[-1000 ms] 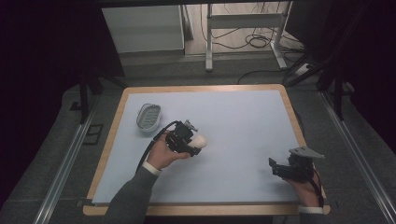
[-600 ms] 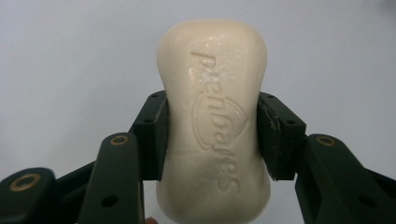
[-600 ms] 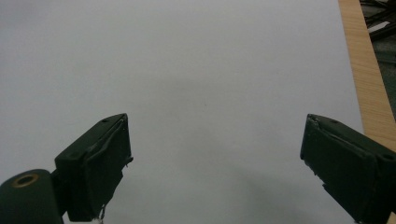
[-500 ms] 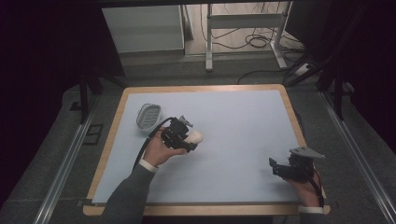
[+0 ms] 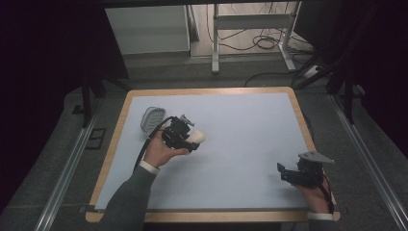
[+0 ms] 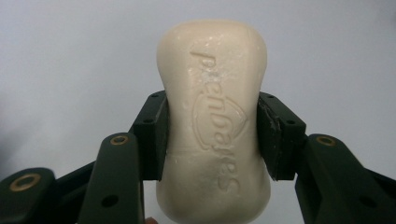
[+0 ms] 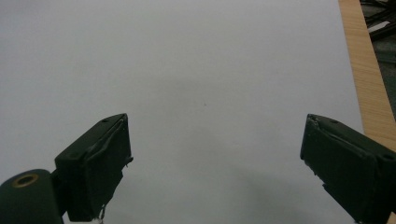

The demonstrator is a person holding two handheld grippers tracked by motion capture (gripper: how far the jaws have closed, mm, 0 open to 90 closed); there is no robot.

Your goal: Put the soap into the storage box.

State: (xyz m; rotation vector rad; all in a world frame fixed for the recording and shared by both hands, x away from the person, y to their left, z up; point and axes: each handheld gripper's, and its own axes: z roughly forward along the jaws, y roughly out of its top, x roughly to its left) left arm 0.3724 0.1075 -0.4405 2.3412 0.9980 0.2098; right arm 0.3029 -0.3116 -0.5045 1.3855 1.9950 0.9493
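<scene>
Left gripper point(image 6: 212, 135) fingers clamped on cream soap bar point(image 6: 214, 121) above table point(image 5: 240, 134); right gripper point(image 7: 215, 163) fingers spread wide, empty.

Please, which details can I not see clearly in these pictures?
- Grey oval soap dish, high view: too small to tell what lies inside; the left tool's cable crosses its near edge.
- Cream embossed soap bar, left gripper view: near end cut off by the bottom edge; the left tool covers its sides.
- Whether the bar touches the pale blue table mat: cannot tell.
- Right tool, right gripper view: open, its right jaw cut off by the frame.
</scene>
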